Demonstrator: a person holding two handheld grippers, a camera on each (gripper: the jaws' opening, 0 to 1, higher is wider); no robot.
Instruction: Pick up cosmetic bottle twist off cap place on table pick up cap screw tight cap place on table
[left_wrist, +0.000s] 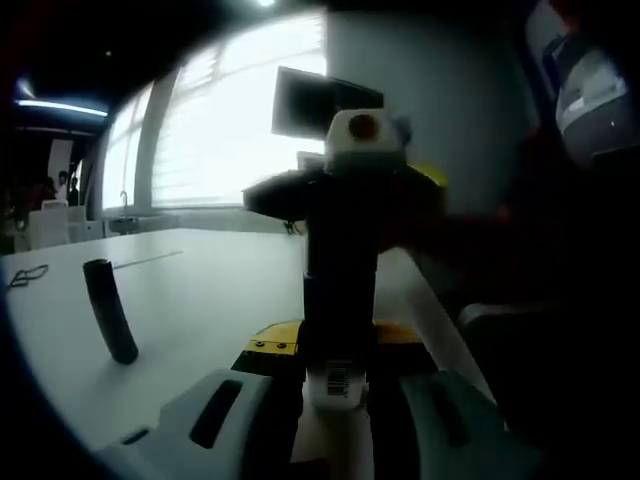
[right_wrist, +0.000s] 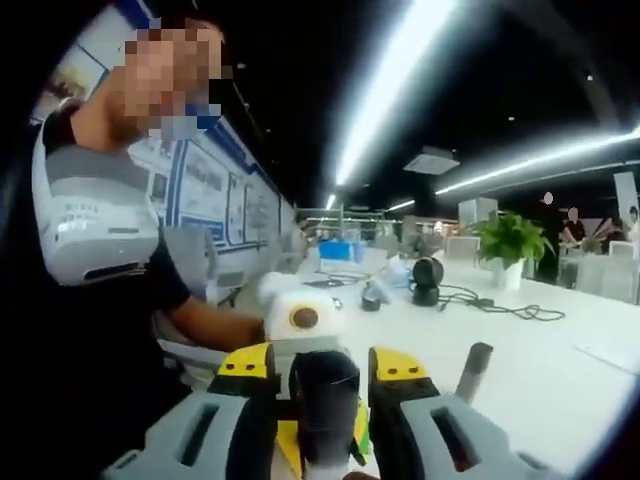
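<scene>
Right now both grippers meet on one dark cosmetic bottle (left_wrist: 340, 300). In the left gripper view the left gripper (left_wrist: 335, 400) has its grey jaws clamped on the bottle's lower end, where a white barcode label (left_wrist: 336, 385) shows between them. The bottle stands up from the jaws, raised off the white counter (left_wrist: 190, 300). Across its upper part sits the right gripper (left_wrist: 345, 195), coming in from the right with its black body lying crosswise over the bottle; whether it touches a cap there cannot be told, as the bottle's top is hidden behind it. Yellow jaw parts show just behind the bottle's base.

To the left on the counter, well apart from the grippers, a dark cylindrical object (left_wrist: 110, 310) stands tilted; whether it is the cap or another item cannot be told. A bright window (left_wrist: 240, 120) spans the back wall.

In the right gripper view the right gripper (right_wrist: 325, 420) has its yellow-tipped jaws closed on the bottle's dark end (right_wrist: 325, 400), which fills the gap between them. Just beyond sits the left gripper (right_wrist: 300, 320), and the person's forearm (right_wrist: 215, 325) reaches toward it from the left. The same dark cylinder (right_wrist: 474, 370) stands on the counter (right_wrist: 540, 370) to the right. A potted plant (right_wrist: 510, 245) stands further back.
</scene>
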